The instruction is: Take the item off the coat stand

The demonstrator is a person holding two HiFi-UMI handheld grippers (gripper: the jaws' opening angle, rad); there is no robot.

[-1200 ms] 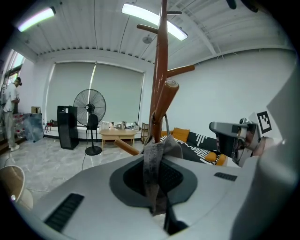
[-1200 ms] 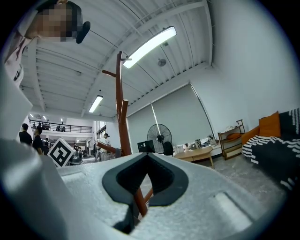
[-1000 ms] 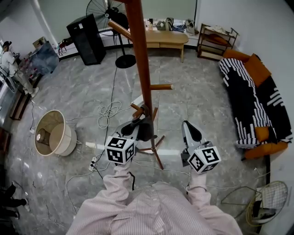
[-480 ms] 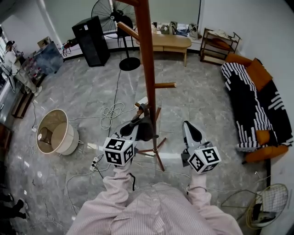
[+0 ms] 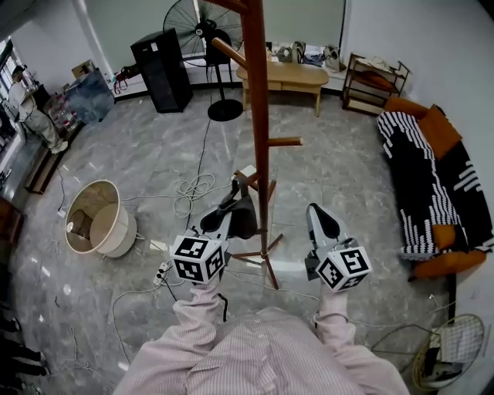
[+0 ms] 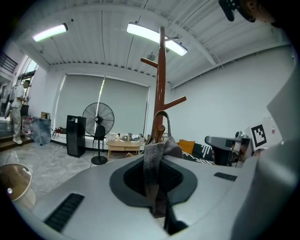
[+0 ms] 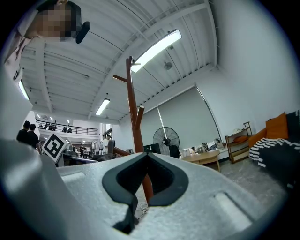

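A tall wooden coat stand [image 5: 261, 116] rises from the floor just ahead of me. A dark grey item [image 5: 240, 217] hangs by its strap from a low peg [image 5: 244, 180]. My left gripper [image 5: 229, 207] is shut on that item. In the left gripper view the grey strap [image 6: 154, 171] runs up between the closed jaws and loops over the peg [image 6: 161, 131] in front of the coat stand [image 6: 161, 79]. My right gripper [image 5: 319, 217] is to the right of the stand's base, shut with nothing in it. The right gripper view shows the pole [image 7: 136, 126] beyond its closed jaws.
A lampshade [image 5: 96, 228] lies on the floor at the left, with cables [image 5: 190, 189] and a power strip [image 5: 162, 270] nearby. A fan [image 5: 193, 23], a black speaker [image 5: 162, 69] and a wooden table [image 5: 285, 75] stand at the back. A striped sofa [image 5: 432, 185] lines the right wall.
My head view has shifted, so the stand sits further right in the picture. The left gripper has drawn slightly back and down, still gripping the item. The right gripper has stayed still.
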